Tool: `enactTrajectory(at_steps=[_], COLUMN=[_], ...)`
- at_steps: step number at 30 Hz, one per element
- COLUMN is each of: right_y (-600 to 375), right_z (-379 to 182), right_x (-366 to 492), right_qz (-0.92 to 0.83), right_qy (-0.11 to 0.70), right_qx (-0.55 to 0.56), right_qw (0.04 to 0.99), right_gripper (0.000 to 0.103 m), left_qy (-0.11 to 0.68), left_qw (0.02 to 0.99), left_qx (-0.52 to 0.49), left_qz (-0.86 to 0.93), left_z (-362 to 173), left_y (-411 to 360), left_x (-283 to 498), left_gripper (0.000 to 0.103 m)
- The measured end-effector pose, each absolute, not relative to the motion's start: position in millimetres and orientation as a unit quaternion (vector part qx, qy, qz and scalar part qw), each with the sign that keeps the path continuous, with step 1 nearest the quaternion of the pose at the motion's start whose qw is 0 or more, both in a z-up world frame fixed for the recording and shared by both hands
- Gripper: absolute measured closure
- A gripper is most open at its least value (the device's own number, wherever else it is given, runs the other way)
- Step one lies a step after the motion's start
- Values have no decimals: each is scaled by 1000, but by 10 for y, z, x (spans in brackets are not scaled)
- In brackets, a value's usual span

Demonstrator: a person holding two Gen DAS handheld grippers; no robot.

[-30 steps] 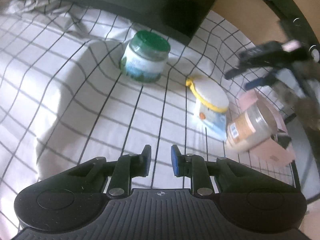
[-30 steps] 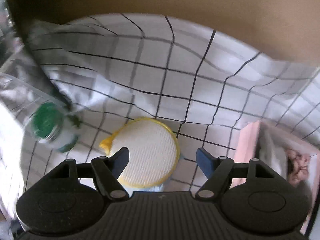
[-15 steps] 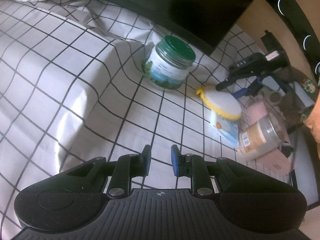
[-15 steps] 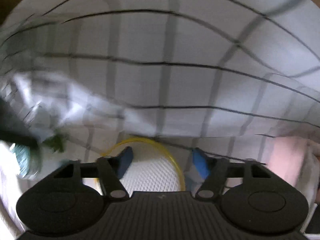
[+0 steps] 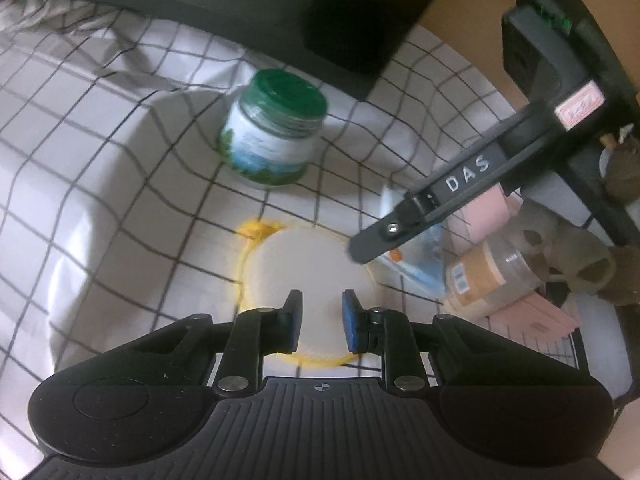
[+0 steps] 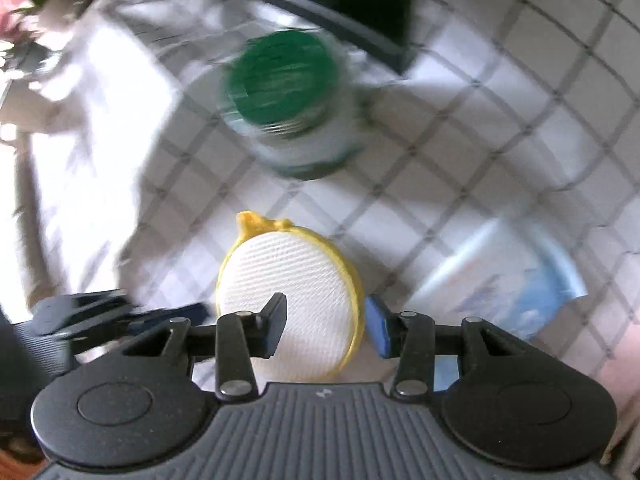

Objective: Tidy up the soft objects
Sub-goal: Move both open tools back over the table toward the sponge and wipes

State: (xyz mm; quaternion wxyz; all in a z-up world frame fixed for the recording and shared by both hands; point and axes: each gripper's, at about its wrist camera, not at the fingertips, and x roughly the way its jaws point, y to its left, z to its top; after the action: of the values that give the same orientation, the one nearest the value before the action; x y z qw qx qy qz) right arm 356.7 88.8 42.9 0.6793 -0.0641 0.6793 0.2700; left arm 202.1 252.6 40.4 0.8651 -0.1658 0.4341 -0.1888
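Note:
A round white pad with a yellow rim sits between my right gripper's closing jaws; it stays sharp while the cloth behind blurs, so it moves with the gripper. The right pad touches its yellow rim and the left finger overlaps its face. In the left wrist view the same pad is blurred, just beyond my left gripper, with a right gripper finger at its right edge. My left gripper's jaws stand narrowly apart and nothing is between them. A brown plush toy lies at the far right.
A green-lidded jar stands behind the pad on the checked cloth. To the right lie a blue-and-white packet, a tan jar on its side and a pink box. A dark box bounds the back.
My right gripper came down over the pad and narrowed its jaws. The pad has shifted left off the blue packet toward my left gripper. The left jaws kept the same gap.

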Motion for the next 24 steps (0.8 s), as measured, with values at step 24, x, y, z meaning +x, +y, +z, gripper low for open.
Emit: enactTrajectory(at_steps=[24], right_y=[-105], right_z=[119], right_x=[4327], right_qz=[20], right_qy=[737], right_qx=[37], right_qw=[675], right_gripper=[28], left_qy=[418], left_qw=[883], left_qx=[-55], left_qz=[-205], left_z=[312], left_y=[1971], left_x=[2328], left_gripper=[79])
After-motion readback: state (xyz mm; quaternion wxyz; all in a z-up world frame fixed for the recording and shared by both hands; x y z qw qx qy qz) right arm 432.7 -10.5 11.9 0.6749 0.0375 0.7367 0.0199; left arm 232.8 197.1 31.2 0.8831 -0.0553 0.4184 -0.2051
